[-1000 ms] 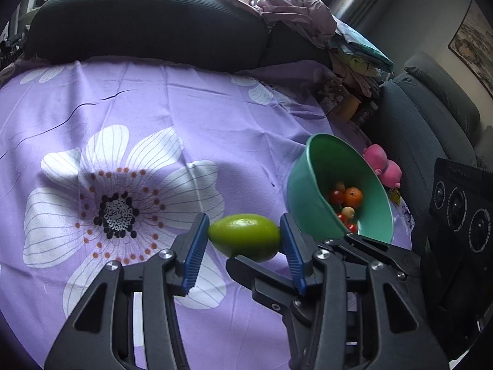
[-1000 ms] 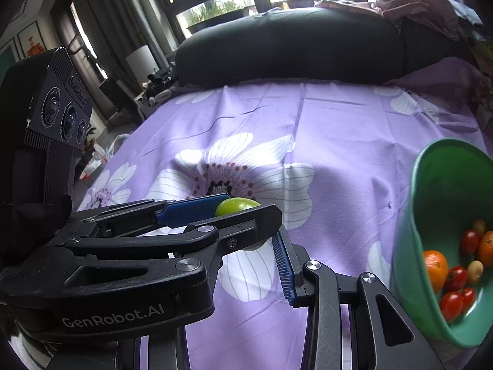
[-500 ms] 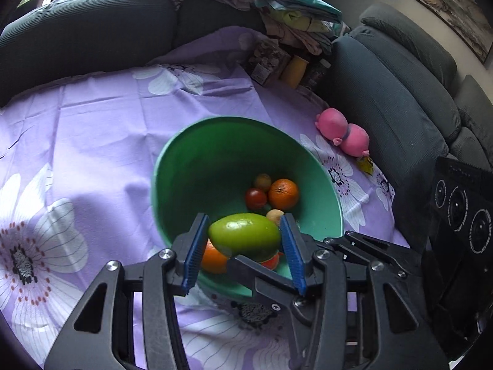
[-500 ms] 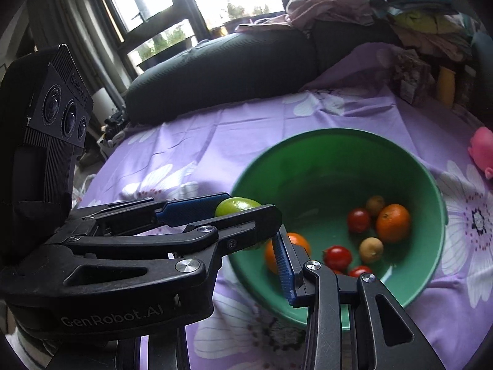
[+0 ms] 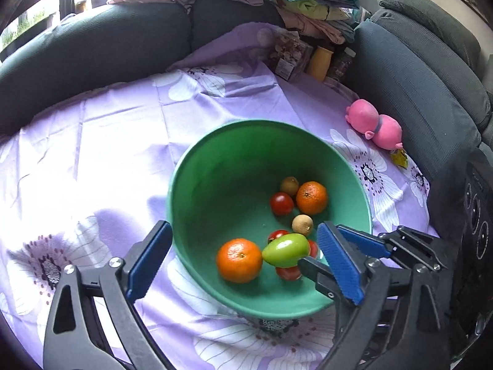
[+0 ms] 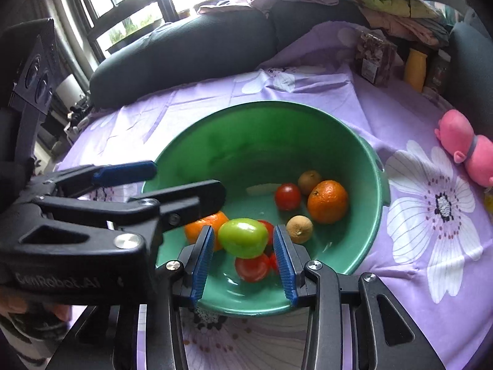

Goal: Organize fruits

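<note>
The left gripper [image 5: 243,262] is spreading its fingers wide, clear of the green fruit [image 5: 286,249] dropping among oranges and tomatoes in the green bowl [image 5: 215,166]. The right gripper [image 6: 243,257] is opening its narrower fingers, the fruit showing between them untouched, above the purple floral cloth [image 6: 400,117].

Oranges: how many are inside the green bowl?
2. One orange lies near the front of the green bowl, beside the green fruit. The other orange lies farther back on the right, next to a red tomato. None seems hidden.
</note>
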`<state>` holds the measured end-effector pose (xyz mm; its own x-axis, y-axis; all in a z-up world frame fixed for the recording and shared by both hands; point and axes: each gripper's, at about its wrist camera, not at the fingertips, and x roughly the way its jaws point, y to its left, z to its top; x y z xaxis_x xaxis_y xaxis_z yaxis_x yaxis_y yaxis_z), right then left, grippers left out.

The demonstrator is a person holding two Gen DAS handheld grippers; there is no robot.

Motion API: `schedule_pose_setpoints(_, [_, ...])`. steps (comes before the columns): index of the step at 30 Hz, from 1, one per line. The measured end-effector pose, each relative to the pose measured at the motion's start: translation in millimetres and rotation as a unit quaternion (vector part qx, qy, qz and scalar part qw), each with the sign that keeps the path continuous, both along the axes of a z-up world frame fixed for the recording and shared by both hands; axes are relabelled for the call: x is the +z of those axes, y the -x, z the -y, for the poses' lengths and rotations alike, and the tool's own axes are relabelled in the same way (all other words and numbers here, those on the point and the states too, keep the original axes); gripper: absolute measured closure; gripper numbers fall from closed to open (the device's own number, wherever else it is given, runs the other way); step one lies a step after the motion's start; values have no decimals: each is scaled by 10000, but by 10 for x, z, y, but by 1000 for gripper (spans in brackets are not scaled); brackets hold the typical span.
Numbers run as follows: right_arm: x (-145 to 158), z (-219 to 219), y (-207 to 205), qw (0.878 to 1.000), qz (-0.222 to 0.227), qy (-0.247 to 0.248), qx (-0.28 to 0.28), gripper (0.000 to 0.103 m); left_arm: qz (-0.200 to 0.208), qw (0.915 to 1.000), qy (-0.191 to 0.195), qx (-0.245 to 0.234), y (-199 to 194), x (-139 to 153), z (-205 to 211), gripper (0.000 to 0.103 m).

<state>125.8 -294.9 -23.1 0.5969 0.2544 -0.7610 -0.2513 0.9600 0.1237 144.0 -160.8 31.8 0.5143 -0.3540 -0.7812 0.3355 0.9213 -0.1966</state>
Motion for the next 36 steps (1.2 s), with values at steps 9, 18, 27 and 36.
schedule_pose_setpoints(9, [368, 23, 202, 9985, 404, 375, 33, 38, 636, 9973, -140, 353, 260, 471, -214, 1])
schedule_pose_setpoints(18, [520, 12, 302, 9979, 482, 398, 137, 37, 775, 9936, -631, 534, 392, 648, -172, 1])
schedule_pose_setpoints(27, [569, 60, 317, 9977, 523, 412, 94, 37, 721, 9930, -772, 521, 393, 627, -140, 1])
schedule_pose_setpoints(36, [562, 86, 270, 9979, 500, 416, 65, 37, 679, 9925, -877, 522, 358, 599, -91, 1])
